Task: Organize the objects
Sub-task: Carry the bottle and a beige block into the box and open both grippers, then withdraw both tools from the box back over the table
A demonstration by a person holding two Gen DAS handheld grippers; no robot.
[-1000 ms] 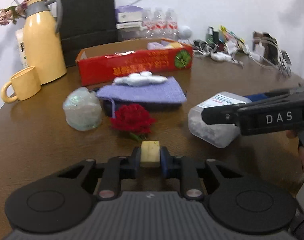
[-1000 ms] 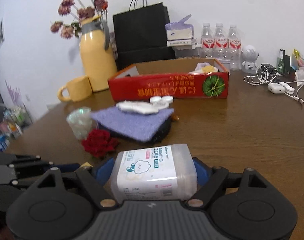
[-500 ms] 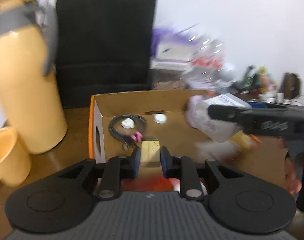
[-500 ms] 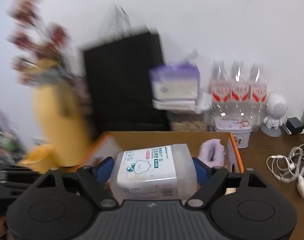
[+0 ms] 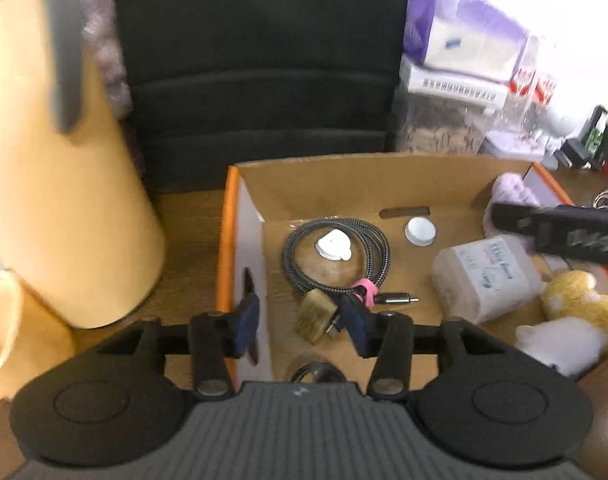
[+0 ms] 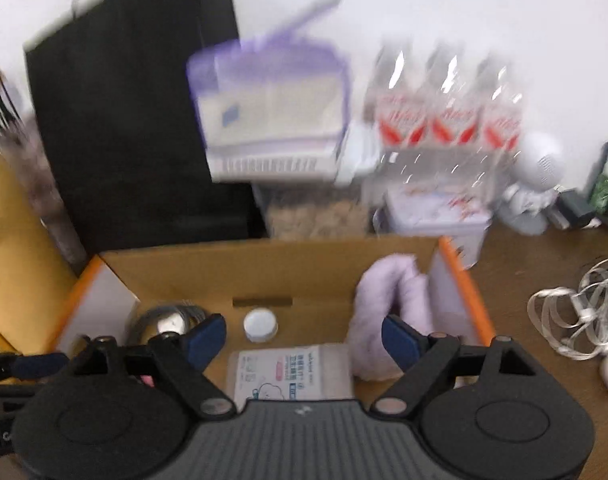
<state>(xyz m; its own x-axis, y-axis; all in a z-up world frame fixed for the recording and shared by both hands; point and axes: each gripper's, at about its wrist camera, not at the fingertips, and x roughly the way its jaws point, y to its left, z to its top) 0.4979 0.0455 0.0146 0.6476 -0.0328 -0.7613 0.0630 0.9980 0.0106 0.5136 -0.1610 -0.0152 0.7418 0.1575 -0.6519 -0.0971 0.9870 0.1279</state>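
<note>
Both grippers hang over the open brown cardboard box with orange rim [image 5: 228,216], which serves as the collection point for the loose objects.

The left gripper [image 5: 299,322] has its jaws spread wide and holds nothing. The small brass-coloured block [image 5: 316,318] lies tilted on the box floor between and just below the jaws, at lower centre of the left wrist frame, which suggests it is in its deposit position.

The right gripper [image 6: 304,340] likewise has its jaws wide apart and empty. The translucent rectangular plastic container with a printed white label [image 6: 289,372] lies on its side on the box floor beneath the jaws, at lower centre of the right wrist frame. It rests just beside the lilac fluffy item [image 6: 388,312] against the right wall.

Other box contents:
- A coiled braided grey cable with a pink tie [image 5: 336,256], with a small white piece [image 5: 334,245] inside the coil.
- A white round cap [image 5: 420,231] near the far wall.
- A yellow-and-white plush toy [image 5: 572,316] at right.

Surroundings: a tall yellow jug [image 5: 59,184] stands just left of the box, and a black paper bag [image 6: 135,120] stands behind it. Water bottles [image 6: 444,120] and white earphone cables [image 6: 576,320] occupy the wooden tabletop [image 6: 524,280] at right. The jug and the box walls limit lateral withdrawal; a vertical exit appears unobstructed.
</note>
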